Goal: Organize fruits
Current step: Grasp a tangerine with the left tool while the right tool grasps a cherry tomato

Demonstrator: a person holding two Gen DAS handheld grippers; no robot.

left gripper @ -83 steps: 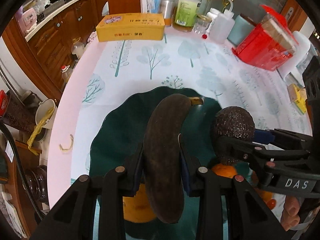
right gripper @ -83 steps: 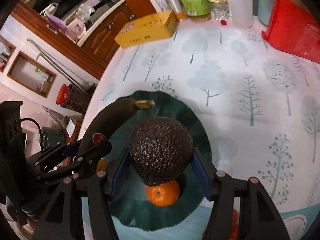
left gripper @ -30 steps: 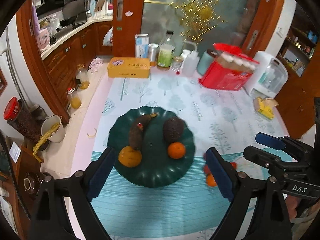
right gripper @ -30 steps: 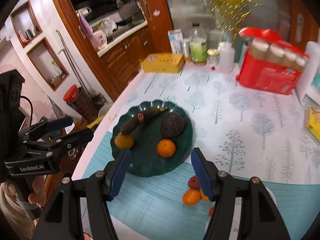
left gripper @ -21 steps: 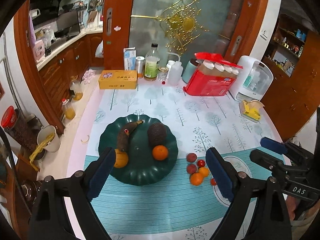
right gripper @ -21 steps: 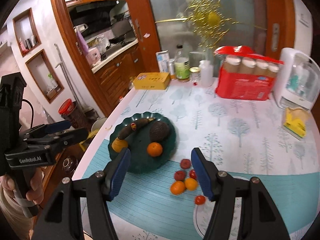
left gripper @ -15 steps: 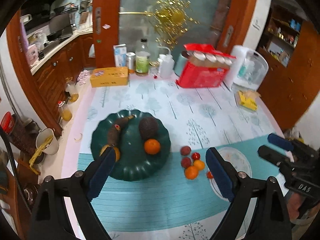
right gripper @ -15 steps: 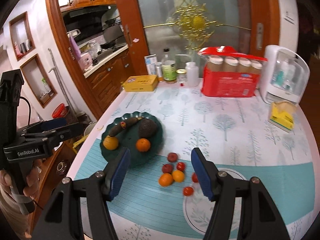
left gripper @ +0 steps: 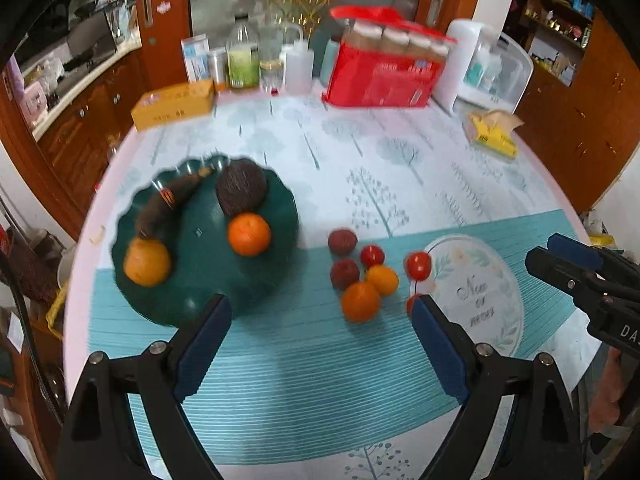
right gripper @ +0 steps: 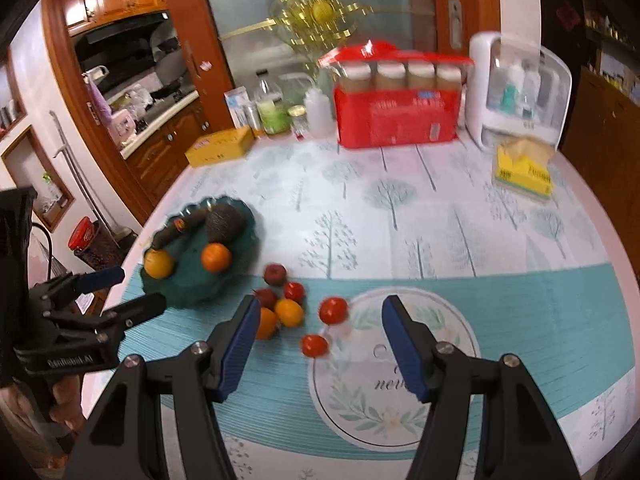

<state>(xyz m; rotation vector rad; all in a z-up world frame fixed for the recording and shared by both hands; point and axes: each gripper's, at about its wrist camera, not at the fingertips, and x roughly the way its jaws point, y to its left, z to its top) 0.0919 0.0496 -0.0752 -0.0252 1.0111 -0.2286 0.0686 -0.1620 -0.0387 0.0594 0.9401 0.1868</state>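
- Left gripper: jaws wide apart, empty, above the table.
- Right gripper: jaws apart, empty.
- Green plate: banana, avocado, two oranges.
- Loose small fruits: clustered on the teal mat, beside the plate.

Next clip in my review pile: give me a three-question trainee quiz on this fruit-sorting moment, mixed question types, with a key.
1. True or false: the left tongs hold a fruit.
2. Which fruit lies on the green plate? A) the avocado B) the small red tomato C) the dark red plum
3. Fill in: the right tongs stand open and ____.

Key
1. False: they are open with nothing between the pads.
2. A. The plate also holds a dark banana and two orange fruits; the tomato and plum lie loose on the tablecloth.
3. Empty.
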